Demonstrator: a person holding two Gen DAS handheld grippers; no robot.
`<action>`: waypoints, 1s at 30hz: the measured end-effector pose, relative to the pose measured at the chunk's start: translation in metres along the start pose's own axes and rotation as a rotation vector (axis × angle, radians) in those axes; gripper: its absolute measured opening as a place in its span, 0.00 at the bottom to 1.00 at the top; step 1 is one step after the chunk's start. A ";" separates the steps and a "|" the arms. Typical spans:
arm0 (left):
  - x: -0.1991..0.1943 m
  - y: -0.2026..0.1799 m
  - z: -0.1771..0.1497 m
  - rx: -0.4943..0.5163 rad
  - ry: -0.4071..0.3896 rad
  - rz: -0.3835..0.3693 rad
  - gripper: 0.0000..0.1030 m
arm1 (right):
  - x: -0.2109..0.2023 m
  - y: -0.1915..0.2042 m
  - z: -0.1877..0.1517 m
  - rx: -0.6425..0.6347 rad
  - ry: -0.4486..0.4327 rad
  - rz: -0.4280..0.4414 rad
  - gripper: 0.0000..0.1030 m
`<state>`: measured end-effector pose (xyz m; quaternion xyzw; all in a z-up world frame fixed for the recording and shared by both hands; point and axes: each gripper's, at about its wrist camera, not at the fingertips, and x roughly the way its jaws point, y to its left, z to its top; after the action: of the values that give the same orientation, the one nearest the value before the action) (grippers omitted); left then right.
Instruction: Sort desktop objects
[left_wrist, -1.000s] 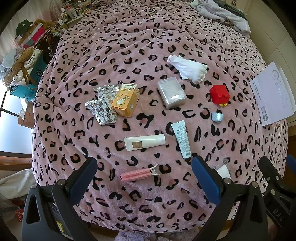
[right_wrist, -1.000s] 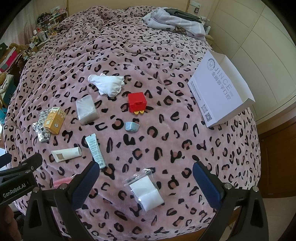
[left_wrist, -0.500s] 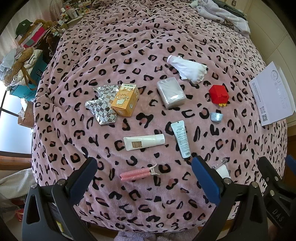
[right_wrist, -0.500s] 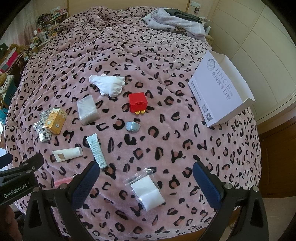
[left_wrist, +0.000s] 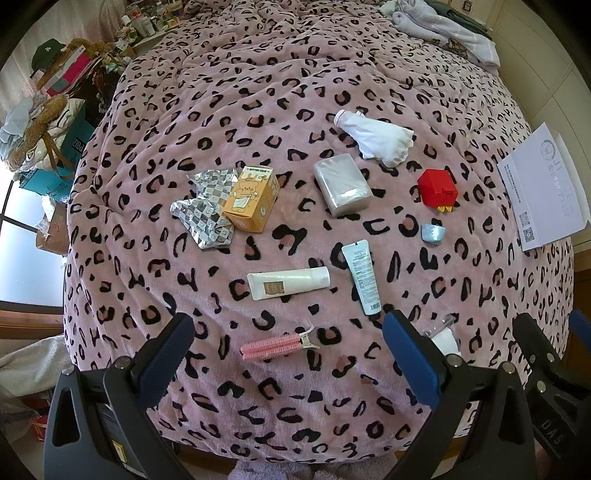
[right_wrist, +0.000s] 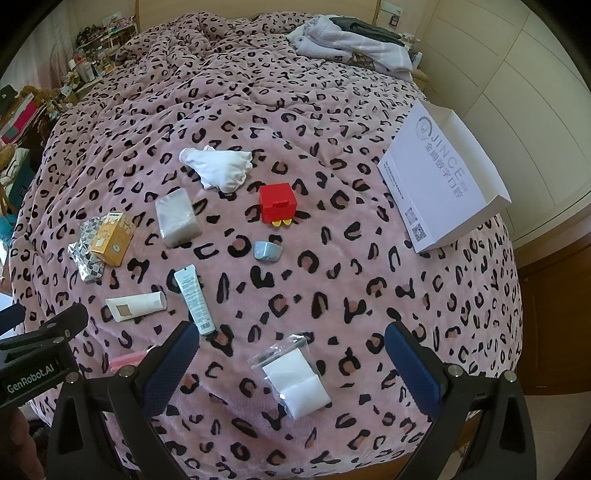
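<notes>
Small objects lie scattered on a pink leopard-print blanket (left_wrist: 295, 92). In the left wrist view: a pink hair clip (left_wrist: 277, 345), a cream tube (left_wrist: 288, 283), a white tube (left_wrist: 364, 277), an orange box (left_wrist: 253, 199), a silver foil pack (left_wrist: 205, 214), a grey tissue pack (left_wrist: 341, 184), a white cloth (left_wrist: 376, 138), a red box (left_wrist: 437, 187) and a small blue cup (left_wrist: 433, 233). My left gripper (left_wrist: 288, 354) is open above the hair clip. My right gripper (right_wrist: 291, 363) is open over a clear bag with white pads (right_wrist: 295, 373).
A white paper bag (right_wrist: 439, 177) lies on its side at the bed's right edge. Folded towels (right_wrist: 354, 40) sit at the far end. Clutter, bags and boxes (left_wrist: 55, 122) stand left of the bed. A white wardrobe (right_wrist: 528, 92) lines the right wall.
Both views have shifted very slightly; the objects have not moved and both grippers stay open.
</notes>
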<state>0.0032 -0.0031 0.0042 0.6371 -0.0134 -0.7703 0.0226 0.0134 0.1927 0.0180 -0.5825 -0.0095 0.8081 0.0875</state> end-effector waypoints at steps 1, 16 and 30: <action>0.000 0.000 0.000 0.001 0.000 0.000 1.00 | 0.000 0.000 0.000 0.001 0.000 -0.001 0.99; 0.001 0.000 0.000 0.000 0.000 0.000 1.00 | 0.000 -0.002 -0.001 0.004 -0.001 -0.001 0.99; 0.004 0.005 -0.004 -0.006 0.011 -0.016 1.00 | 0.003 -0.003 -0.003 -0.007 0.008 -0.003 0.99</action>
<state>0.0060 -0.0085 0.0000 0.6415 -0.0059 -0.7669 0.0186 0.0157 0.1960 0.0145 -0.5859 -0.0129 0.8056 0.0869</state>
